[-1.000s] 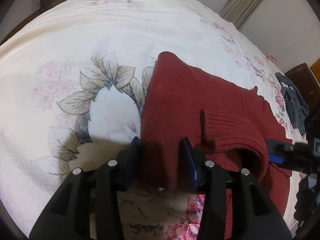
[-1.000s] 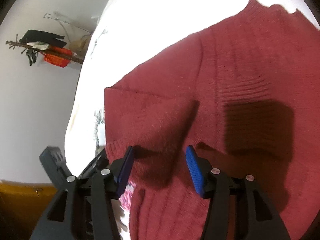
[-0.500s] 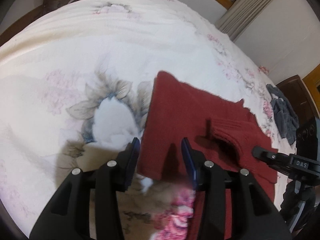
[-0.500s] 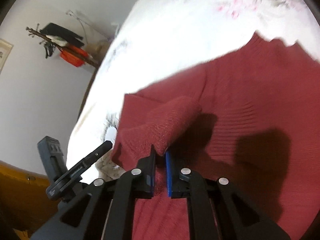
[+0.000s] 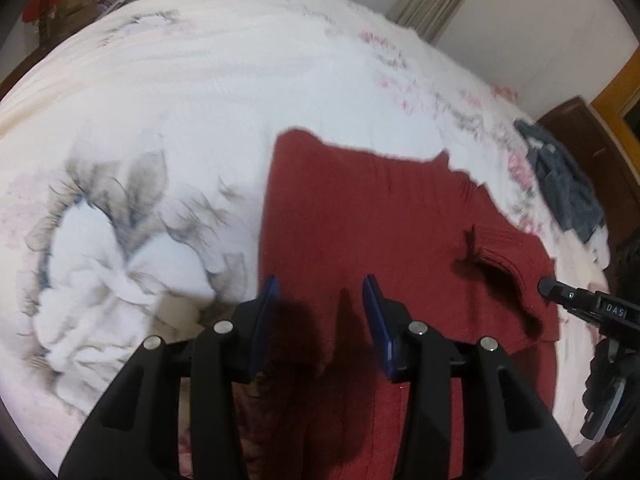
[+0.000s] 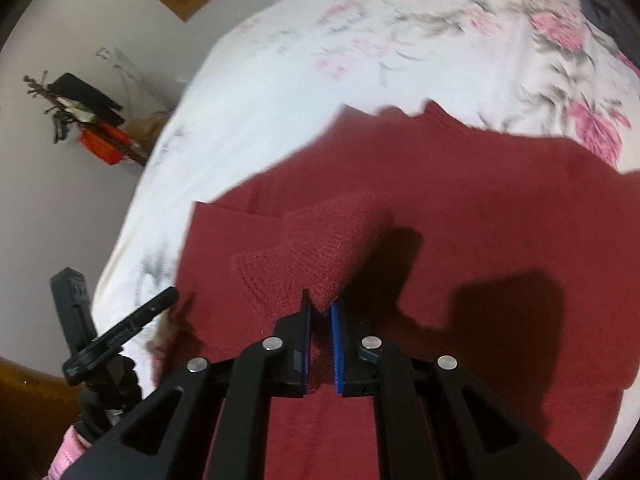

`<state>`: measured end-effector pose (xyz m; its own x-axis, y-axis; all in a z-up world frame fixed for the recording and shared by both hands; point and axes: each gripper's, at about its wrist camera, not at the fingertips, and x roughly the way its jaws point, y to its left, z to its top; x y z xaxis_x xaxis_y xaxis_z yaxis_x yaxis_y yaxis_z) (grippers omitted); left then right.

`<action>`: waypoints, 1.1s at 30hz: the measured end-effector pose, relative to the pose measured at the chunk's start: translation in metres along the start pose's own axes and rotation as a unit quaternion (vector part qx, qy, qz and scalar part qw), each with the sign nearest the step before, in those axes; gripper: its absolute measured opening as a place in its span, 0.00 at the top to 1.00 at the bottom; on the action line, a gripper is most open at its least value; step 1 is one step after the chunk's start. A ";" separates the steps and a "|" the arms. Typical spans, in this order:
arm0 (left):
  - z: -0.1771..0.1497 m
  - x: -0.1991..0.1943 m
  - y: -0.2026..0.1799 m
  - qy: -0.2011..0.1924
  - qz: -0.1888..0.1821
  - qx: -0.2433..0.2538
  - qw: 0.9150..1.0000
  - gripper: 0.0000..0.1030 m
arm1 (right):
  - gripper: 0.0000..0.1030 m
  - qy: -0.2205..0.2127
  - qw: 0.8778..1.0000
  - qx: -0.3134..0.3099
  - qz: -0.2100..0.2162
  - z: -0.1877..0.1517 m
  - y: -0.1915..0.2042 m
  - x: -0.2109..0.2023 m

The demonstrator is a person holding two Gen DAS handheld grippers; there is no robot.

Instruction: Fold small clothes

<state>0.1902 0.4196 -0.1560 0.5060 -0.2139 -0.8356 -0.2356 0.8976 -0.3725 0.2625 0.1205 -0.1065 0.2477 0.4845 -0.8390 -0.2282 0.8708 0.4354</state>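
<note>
Red sweater [image 5: 360, 208] is spread flat on the floral bedspread [image 5: 200, 100], w/ the bedspread showing on all far sides of it. Nearest, left gripper [image 5: 320, 300] is held above the sweater's near left edge, fingers spread wide, nothing between them. Right gripper [image 6: 319, 312] is clenched on a fold of the sweater's sleeve [image 6: 320, 248], which is lifted off the body of the sweater. Beyond the sweater, to its far right, a dark grey garment [image 5: 560, 176] is seen lying on the bedspread.
</note>
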 end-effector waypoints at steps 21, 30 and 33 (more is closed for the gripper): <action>-0.005 -0.010 -0.042 0.002 -0.031 0.038 0.999 0.57 | 0.42 0.021 0.965 -0.203 -0.164 -0.011 0.098 0.045; -0.016 0.023 -0.034 0.030 -0.025 0.027 0.999 0.57 | 0.92 0.009 0.984 -0.118 -0.133 -0.006 0.043 0.034; -0.016 0.023 -0.034 0.031 -0.024 0.028 0.999 0.57 | 0.92 -0.017 0.991 -0.076 -0.109 -0.010 0.020 0.009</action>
<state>0.1966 0.3782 -0.1692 0.4637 -0.2793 -0.8408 -0.1645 0.9054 -0.3915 0.2505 0.1411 -0.1090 0.3382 0.2911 -0.8949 -0.3044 0.9337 0.1887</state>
